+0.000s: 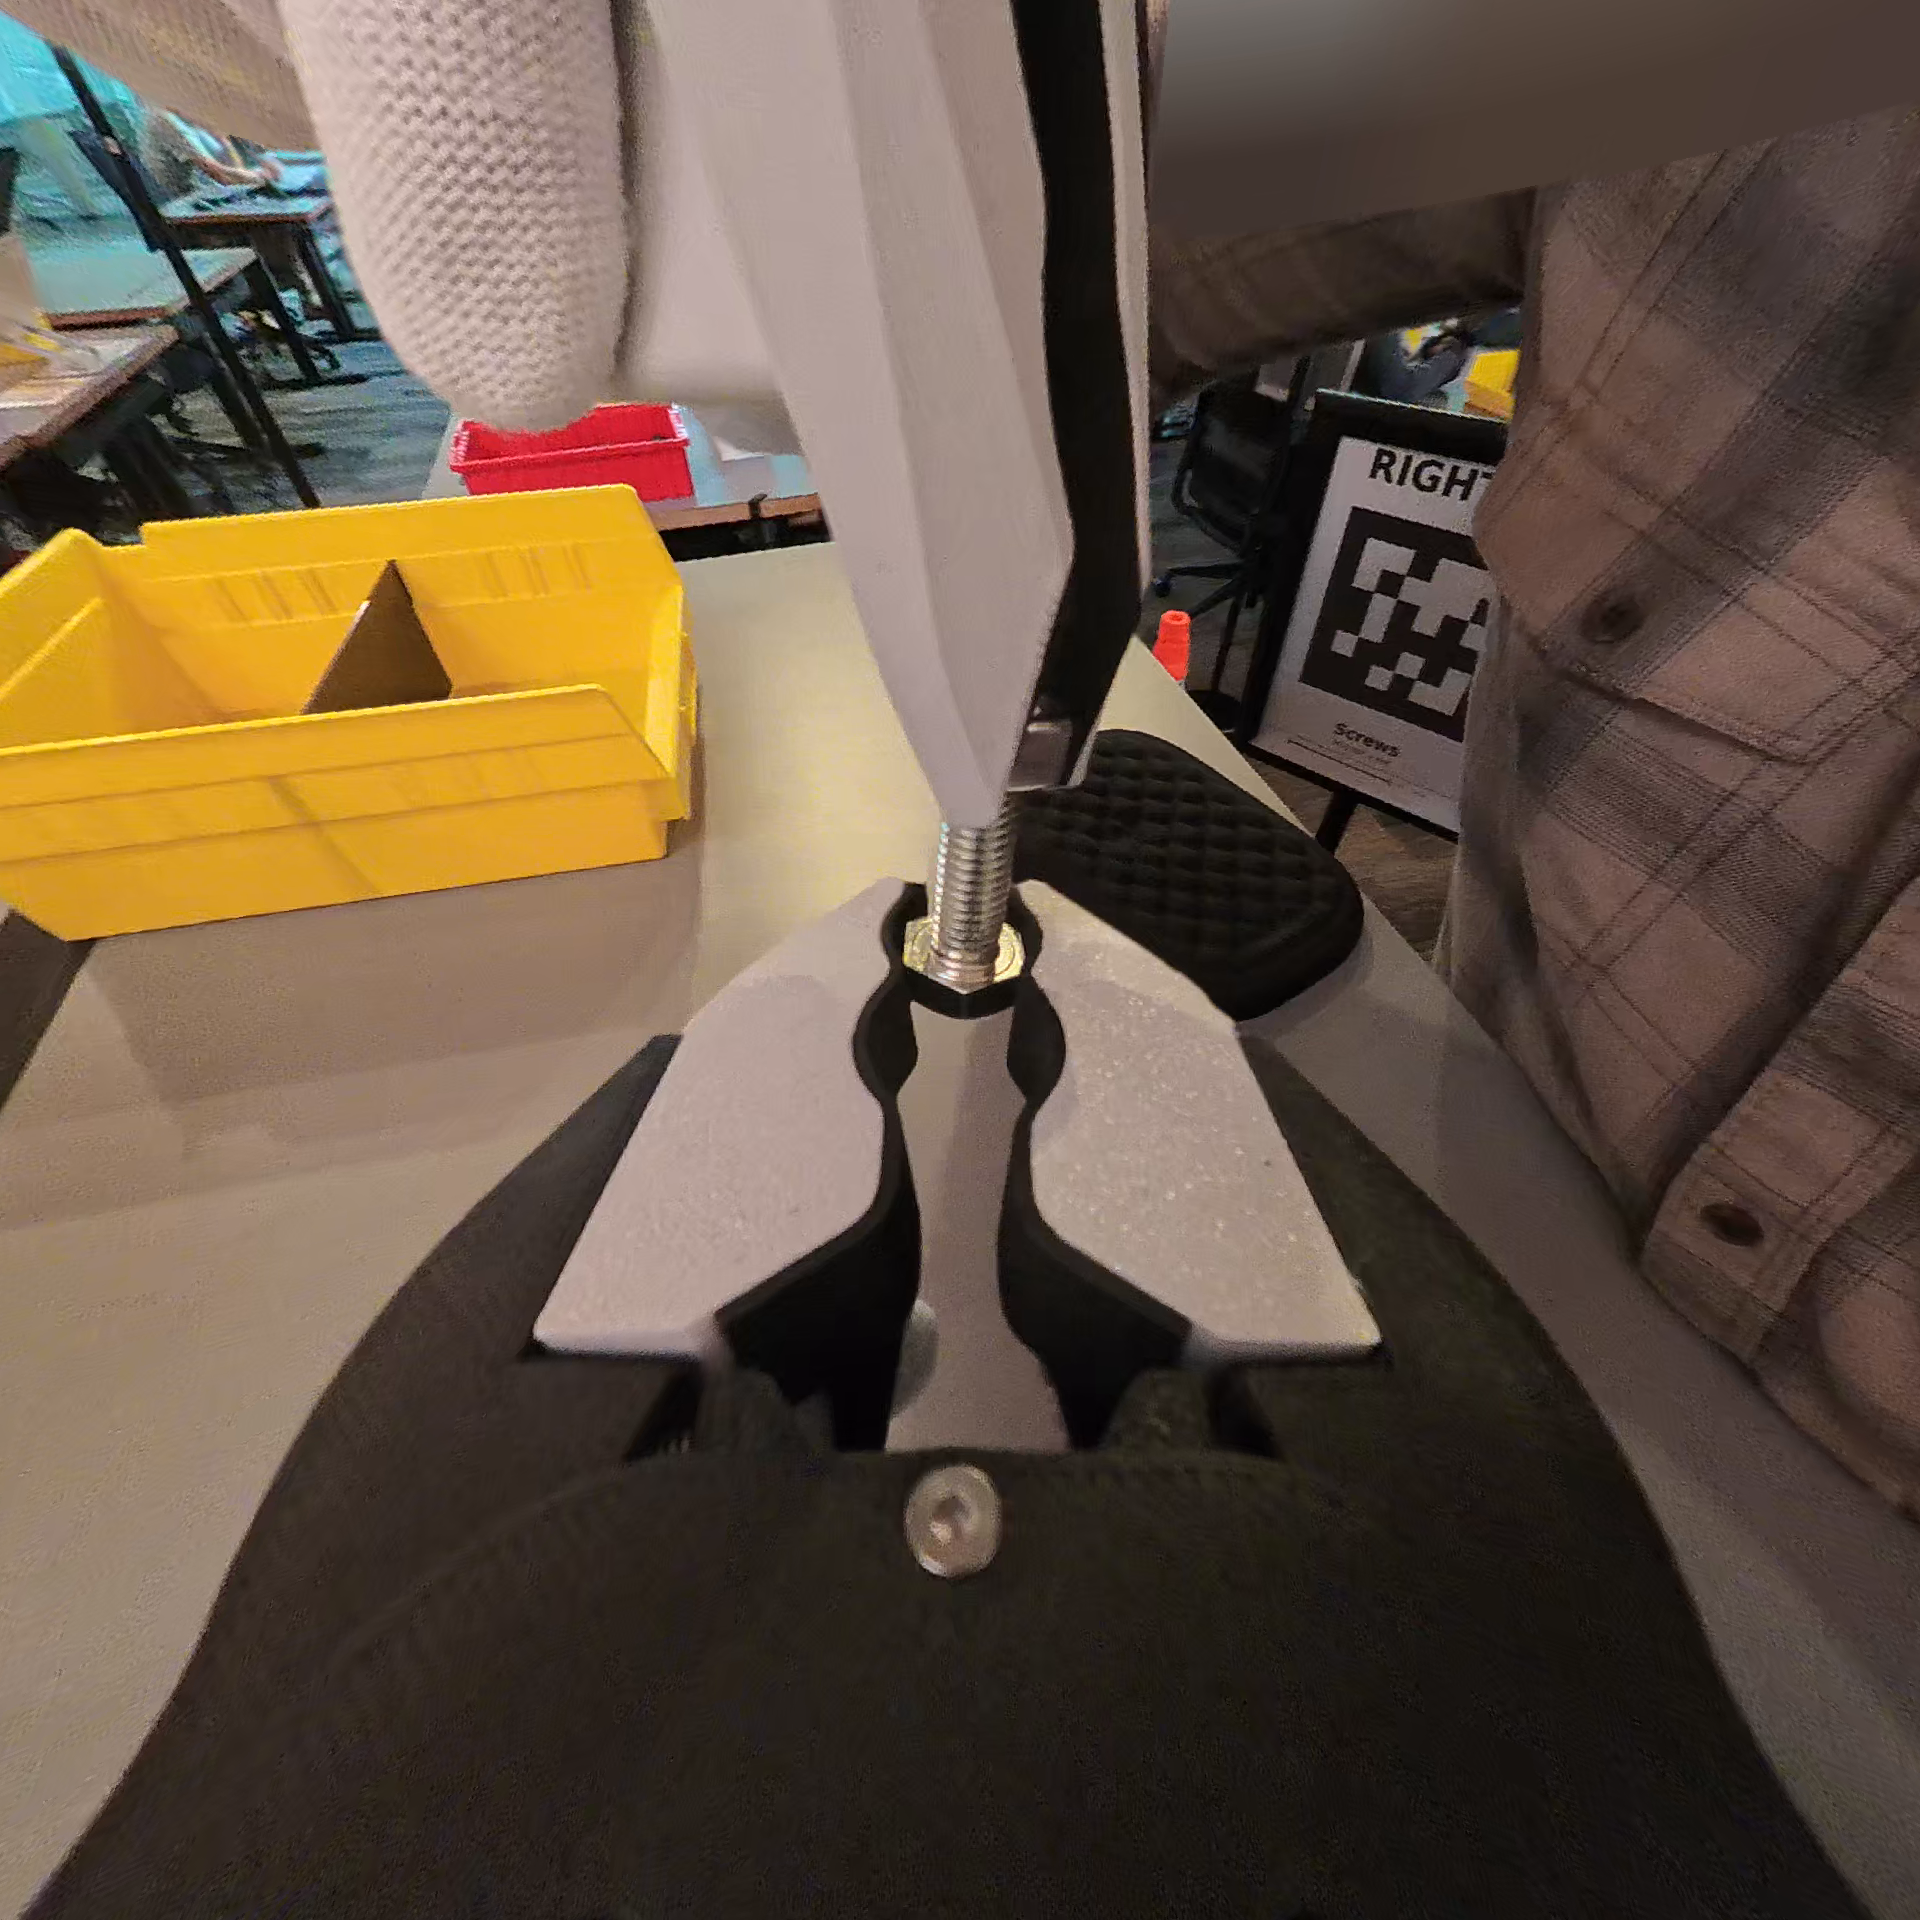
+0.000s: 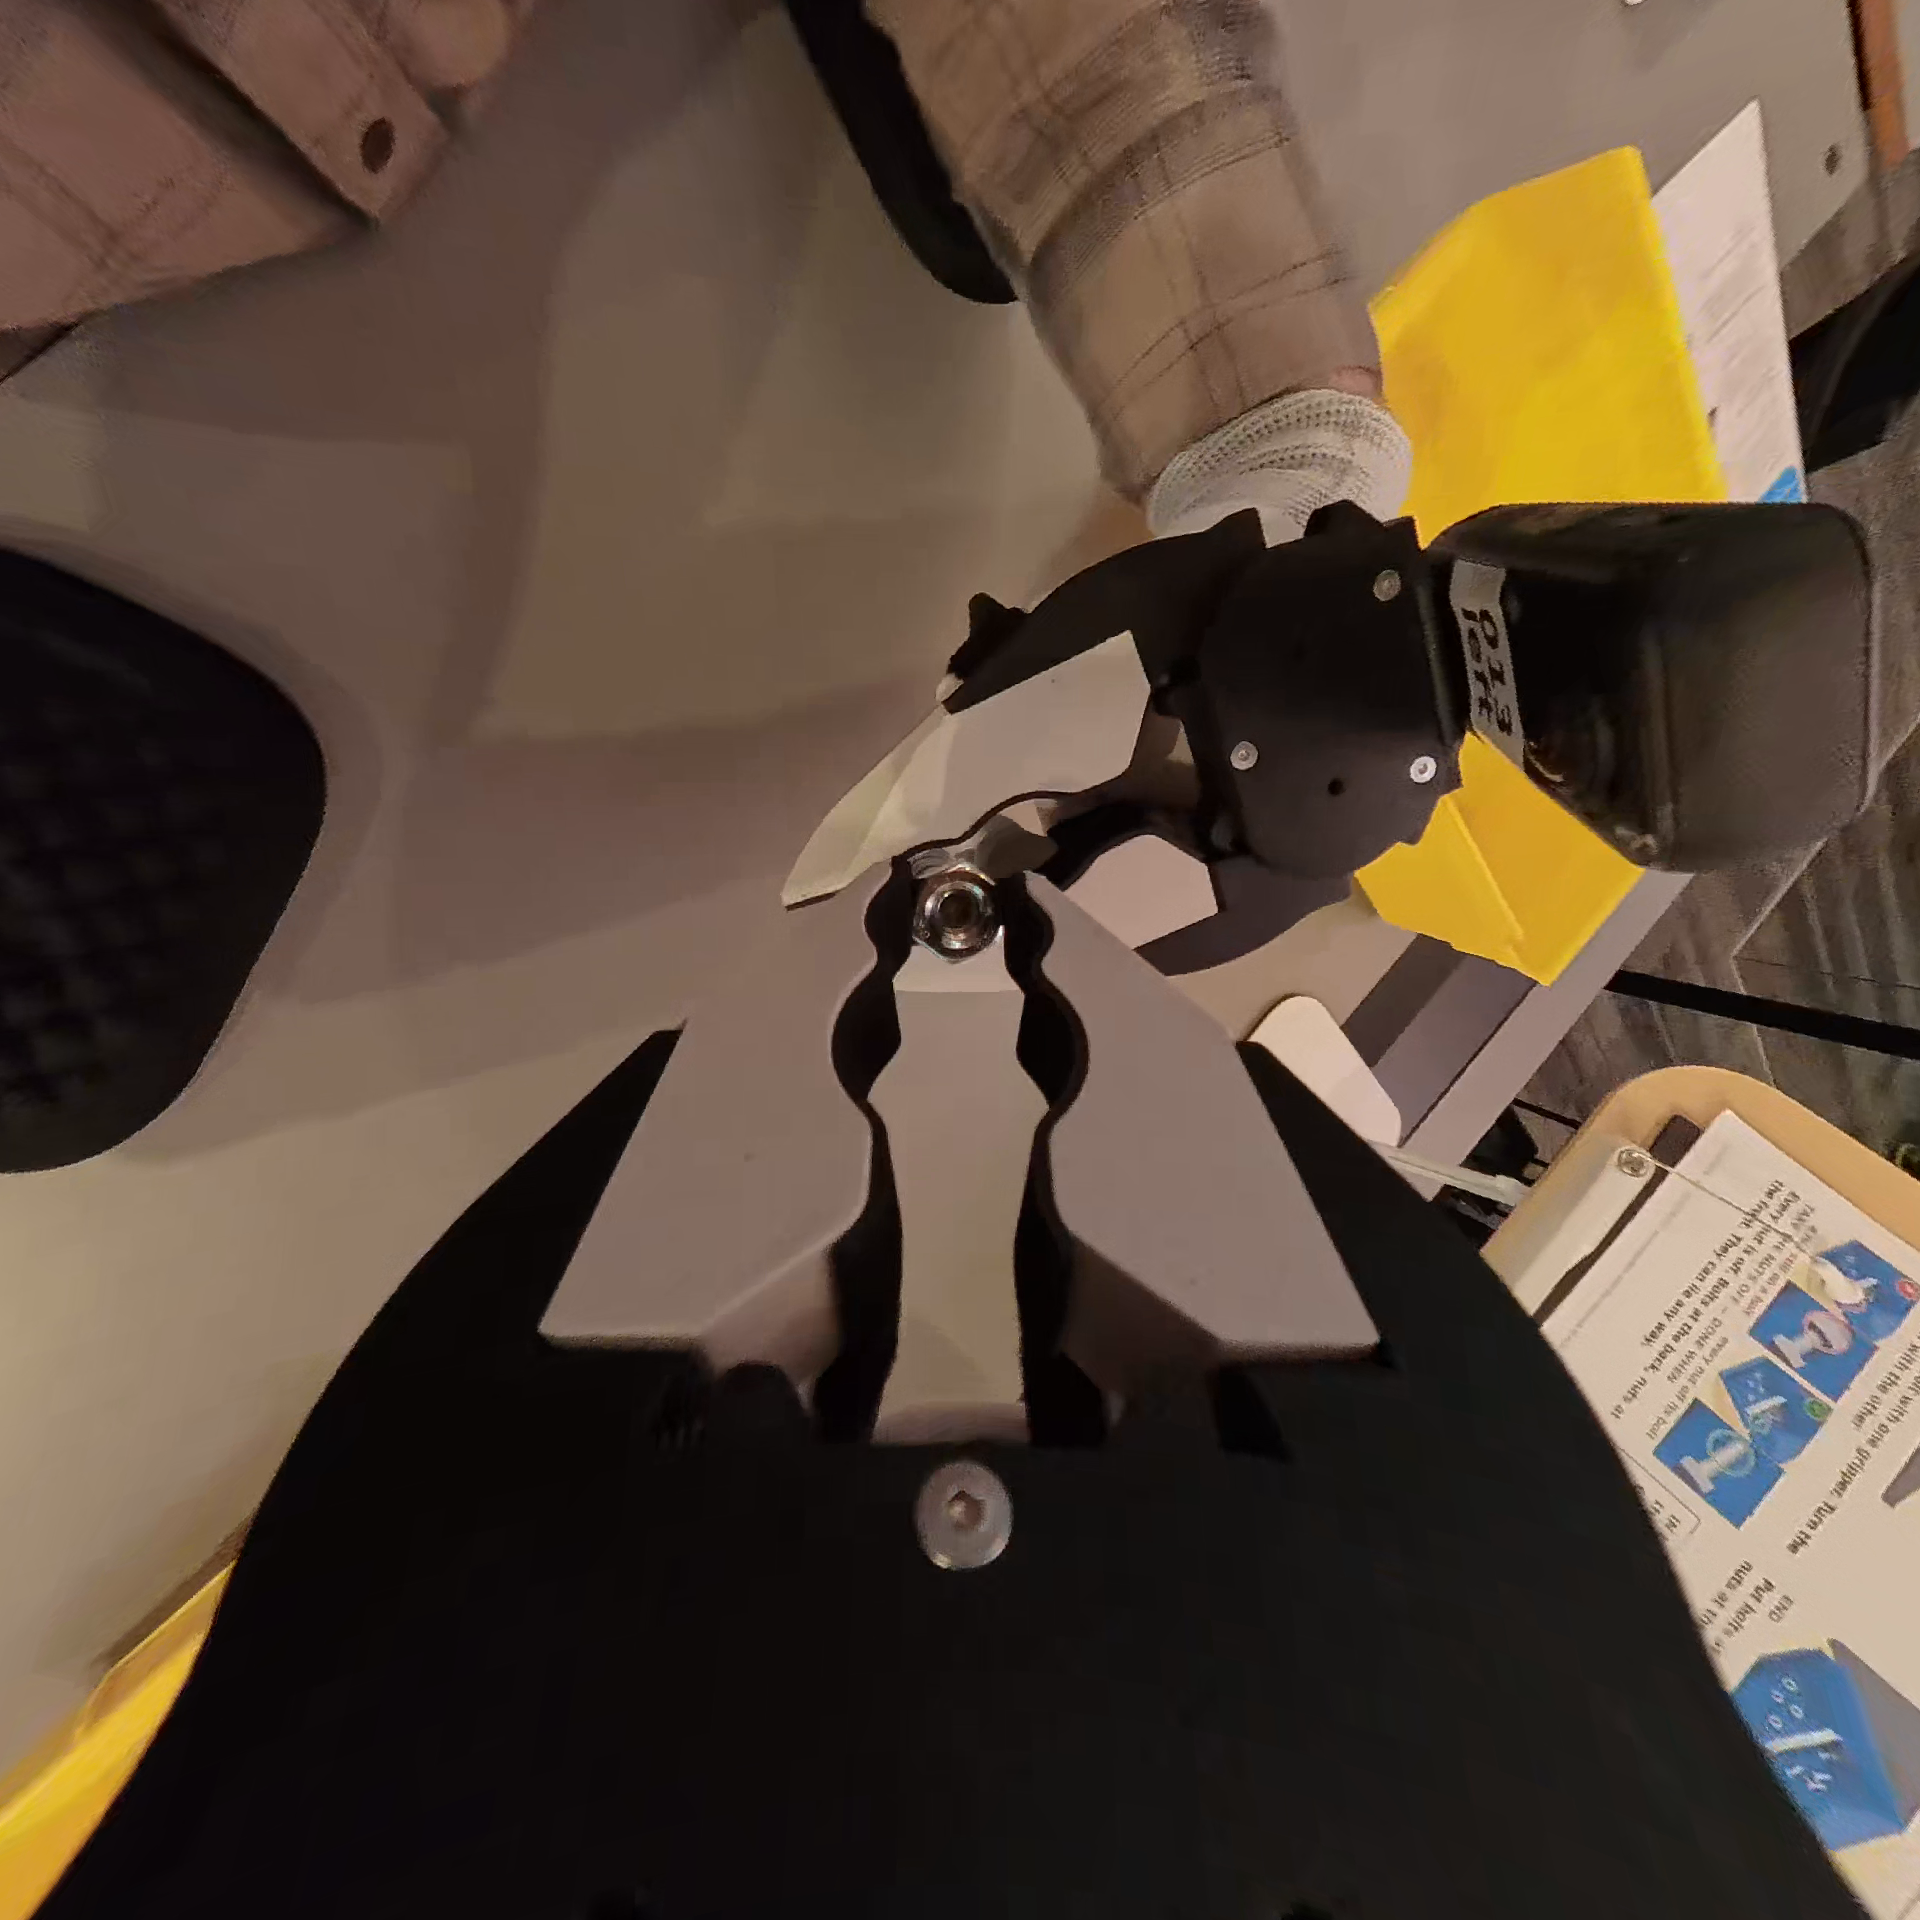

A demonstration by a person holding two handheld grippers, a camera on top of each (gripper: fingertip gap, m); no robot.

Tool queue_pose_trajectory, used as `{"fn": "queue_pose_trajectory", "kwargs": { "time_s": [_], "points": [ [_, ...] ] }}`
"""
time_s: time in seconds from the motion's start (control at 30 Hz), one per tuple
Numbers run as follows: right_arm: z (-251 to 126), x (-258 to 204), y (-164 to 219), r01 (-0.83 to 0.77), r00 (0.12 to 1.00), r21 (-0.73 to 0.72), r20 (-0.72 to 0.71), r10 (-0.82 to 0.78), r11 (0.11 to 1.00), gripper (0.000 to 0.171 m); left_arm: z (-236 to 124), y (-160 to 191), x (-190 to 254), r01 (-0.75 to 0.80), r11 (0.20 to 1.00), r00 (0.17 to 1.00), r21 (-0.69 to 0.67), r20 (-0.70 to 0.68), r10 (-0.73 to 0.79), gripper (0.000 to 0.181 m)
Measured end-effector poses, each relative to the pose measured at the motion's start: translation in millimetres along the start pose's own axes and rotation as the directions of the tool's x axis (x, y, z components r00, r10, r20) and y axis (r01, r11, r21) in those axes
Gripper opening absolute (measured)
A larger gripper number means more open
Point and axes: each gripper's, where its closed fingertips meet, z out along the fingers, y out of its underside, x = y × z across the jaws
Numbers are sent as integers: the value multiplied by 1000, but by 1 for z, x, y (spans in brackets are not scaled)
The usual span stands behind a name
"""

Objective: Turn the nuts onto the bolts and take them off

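Gripping a hex nut (image 1: 964, 961) above the grey table (image 1: 312, 1039), the left gripper (image 1: 961, 935) meets the right gripper (image 2: 951, 914), clamped on the threaded bolt (image 1: 971, 883) from above; keeping both axes aligned should prevent cross-threading.

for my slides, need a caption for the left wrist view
Left gripper clamps the nut while the right gripper holds the bolt upright above it.
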Motion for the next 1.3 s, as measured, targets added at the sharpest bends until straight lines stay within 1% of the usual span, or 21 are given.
{"fn": "queue_pose_trajectory", "kwargs": {
  "time_s": [0.13,0.33,0.37,0.43,0.53,0.63,0.7,0.77,0.83,0.9,0.97,1.1,1.17,1.23,1.3],
  "points": [
    [3,-7,1,-11,999,13,31,10,1000,16,6,5,4,12,1000,999,-5,-34,-12,14],
    [4,-6,8,-35,999,-10,11,35,999,16,8,5,-2,33,999,999,14,-16,-33,14],
    [4,-6,10,-39,999,-15,9,39,999,17,8,4,-3,34,999,999,20,-14,-34,14],
    [7,-5,15,-54,999,-38,2,54,998,31,7,1,-4,40,999,999,36,-6,-40,14],
    [7,-3,17,-87,996,-32,-11,87,996,35,4,1,-9,38,999,999,37,19,-39,14],
    [-1,6,24,-203,977,-18,-67,202,979,39,1,2,-24,48,998,993,37,103,-52,14],
    [-8,19,35,-361,923,5,-144,358,933,40,-2,3,-41,64,997,978,41,198,-70,14],
    [-12,31,50,-538,814,71,-216,539,840,38,-5,7,-58,73,997,951,28,298,-77,14],
    [-12,28,60,-673,697,153,-195,690,724,37,-8,13,-76,85,996,912,12,401,-83,14],
    [-10,28,74,-748,593,202,-225,773,632,40,-8,15,-85,95,995,888,31,449,-99,14],
    [-5,23,85,-793,524,215,-237,818,570,44,-7,22,-94,103,995,859,9,503,-93,14],
    [4,21,93,-850,401,274,-219,890,450,42,-6,32,-106,100,994,807,-42,588,-56,14],
    [8,21,96,-863,359,293,-216,908,411,41,-8,35,-112,91,994,771,-67,636,-28,14],
    [11,24,96,-870,319,328,-198,927,369,33,-6,38,-112,81,992,760,-101,650,5,14],
    [13,25,97,-868,300,352,-192,934,351,29,-6,41,-114,73,987,738,-143,673,43,14]
  ]
}}
